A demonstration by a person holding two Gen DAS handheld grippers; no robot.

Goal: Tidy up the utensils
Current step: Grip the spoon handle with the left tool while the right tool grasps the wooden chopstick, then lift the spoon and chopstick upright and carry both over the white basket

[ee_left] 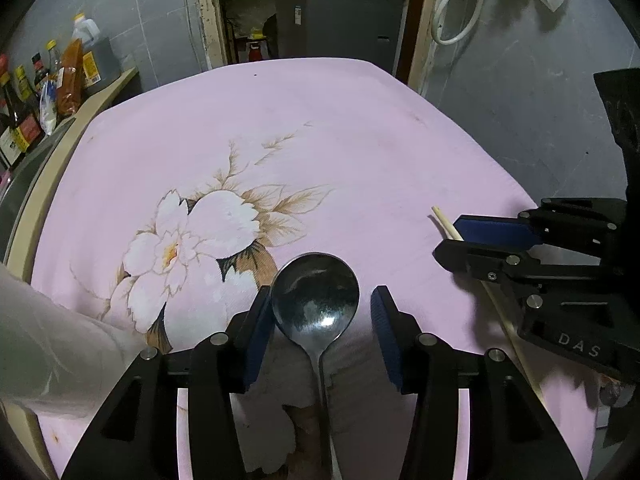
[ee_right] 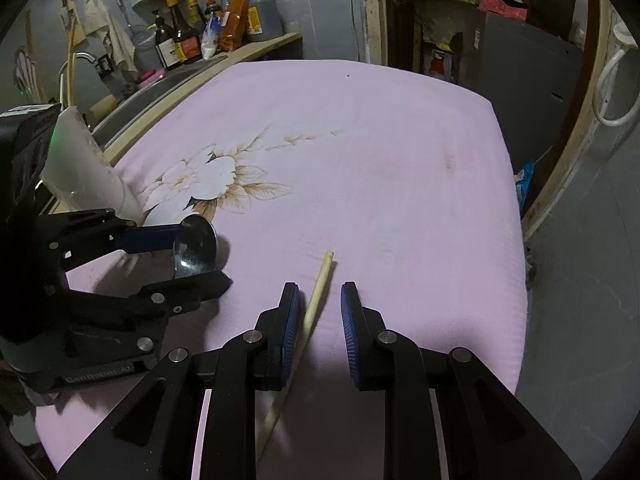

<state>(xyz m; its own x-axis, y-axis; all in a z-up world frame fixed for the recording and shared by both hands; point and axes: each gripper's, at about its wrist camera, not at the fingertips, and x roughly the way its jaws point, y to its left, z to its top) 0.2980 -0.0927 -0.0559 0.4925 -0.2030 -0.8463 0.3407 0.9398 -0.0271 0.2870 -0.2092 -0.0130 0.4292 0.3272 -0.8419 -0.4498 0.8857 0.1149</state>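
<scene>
Pink floral tablecloth (ee_left: 360, 128) under spoon (ee_left: 316, 300), chopstick (ee_right: 318, 292), both grippers' open jaws

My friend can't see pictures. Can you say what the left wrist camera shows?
A metal spoon lies on a pink flowered cloth between the open left gripper fingers. At right, the right gripper straddles a pale chopstick.

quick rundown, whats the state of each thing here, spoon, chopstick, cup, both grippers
spoon: bowl up, lying between the open jaws, not clamped
chopstick: lying on the cloth, beside one pad, not clamped
plastic cup: tilted at the cloth's edge, looks empty
left hand-held gripper: open around the spoon
right hand-held gripper: open, chopstick between its pads
pink cloth: spread flat over the table
</scene>
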